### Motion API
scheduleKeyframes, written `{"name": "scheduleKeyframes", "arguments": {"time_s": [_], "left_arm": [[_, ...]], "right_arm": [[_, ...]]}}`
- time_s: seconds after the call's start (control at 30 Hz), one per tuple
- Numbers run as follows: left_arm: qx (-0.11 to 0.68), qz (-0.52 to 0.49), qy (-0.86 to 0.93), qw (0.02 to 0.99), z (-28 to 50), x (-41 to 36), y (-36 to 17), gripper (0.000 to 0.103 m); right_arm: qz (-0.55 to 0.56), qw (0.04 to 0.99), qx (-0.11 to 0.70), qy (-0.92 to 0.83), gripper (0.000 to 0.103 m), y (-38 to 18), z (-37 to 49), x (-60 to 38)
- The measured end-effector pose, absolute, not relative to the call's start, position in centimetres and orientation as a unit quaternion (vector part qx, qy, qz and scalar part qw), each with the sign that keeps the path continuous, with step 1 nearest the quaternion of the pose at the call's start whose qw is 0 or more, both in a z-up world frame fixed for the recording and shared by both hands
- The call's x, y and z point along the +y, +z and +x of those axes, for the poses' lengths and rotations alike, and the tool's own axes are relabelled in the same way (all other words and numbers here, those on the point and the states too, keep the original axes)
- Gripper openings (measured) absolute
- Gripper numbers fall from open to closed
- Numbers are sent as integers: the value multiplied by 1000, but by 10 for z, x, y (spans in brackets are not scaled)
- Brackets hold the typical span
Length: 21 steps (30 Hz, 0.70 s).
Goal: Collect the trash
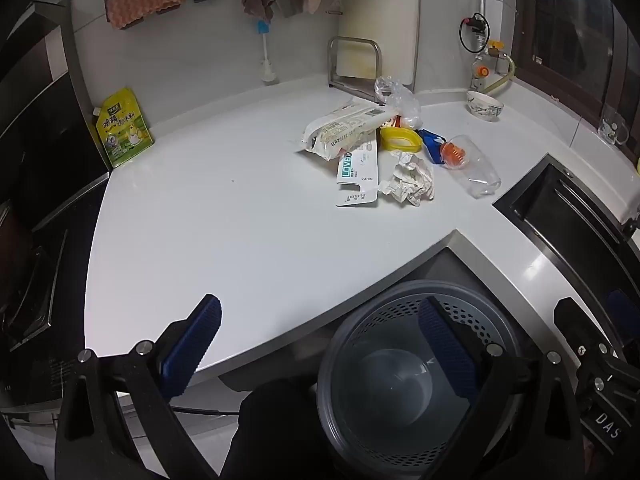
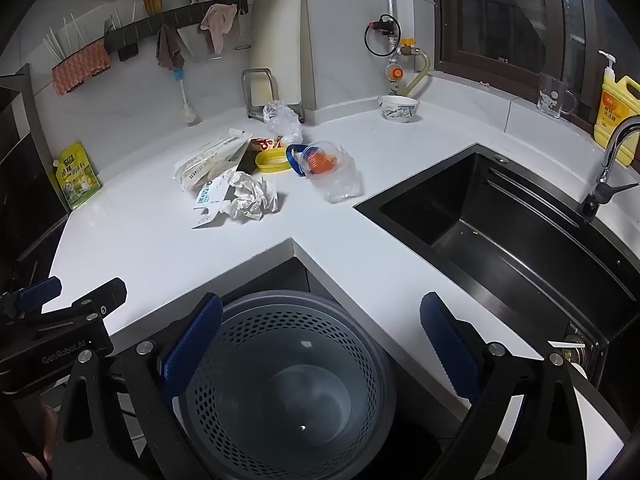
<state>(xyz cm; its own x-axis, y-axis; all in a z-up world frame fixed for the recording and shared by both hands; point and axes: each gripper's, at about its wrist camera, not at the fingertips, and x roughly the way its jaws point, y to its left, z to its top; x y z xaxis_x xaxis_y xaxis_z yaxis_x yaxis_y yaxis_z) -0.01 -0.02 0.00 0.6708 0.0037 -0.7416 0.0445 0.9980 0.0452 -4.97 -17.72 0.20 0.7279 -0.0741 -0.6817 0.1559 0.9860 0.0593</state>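
Nearest, 2 black grippers with blue ribbed pads, the left gripper (image 1: 320, 344) and the right gripper (image 2: 320, 344), hang with jaws spread wide and nothing between them, above 1 grey perforated round plastic bin (image 2: 304, 392) standing below the inner corner of the white L-shaped countertop (image 2: 168, 248). Further back on that counter lies the trash in 1 cluster: 1 crumpled white paper ball (image 2: 249, 197), 1 white printed cardboard package (image 1: 357, 176), 1 white plastic food wrapper (image 1: 340, 130), 1 yellow oval lid (image 2: 273, 160), 1 clear plastic cup (image 1: 476, 168) on its side and 1 crumpled clear plastic bag (image 2: 282, 118). Beyond, 1 patterned ceramic bowl (image 2: 398, 108) sits near the wall, with 1 black sink (image 2: 500, 232) off to the right.
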Motion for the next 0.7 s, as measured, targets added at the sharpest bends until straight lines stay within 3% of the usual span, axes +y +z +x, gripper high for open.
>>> {"name": "scheduleKeyframes", "arguments": {"time_s": [0.7], "left_arm": [[401,19,-15,916,-4,4,6,97]], "right_arm": [[55,929,362,-63,95,4,-53,-176]]}}
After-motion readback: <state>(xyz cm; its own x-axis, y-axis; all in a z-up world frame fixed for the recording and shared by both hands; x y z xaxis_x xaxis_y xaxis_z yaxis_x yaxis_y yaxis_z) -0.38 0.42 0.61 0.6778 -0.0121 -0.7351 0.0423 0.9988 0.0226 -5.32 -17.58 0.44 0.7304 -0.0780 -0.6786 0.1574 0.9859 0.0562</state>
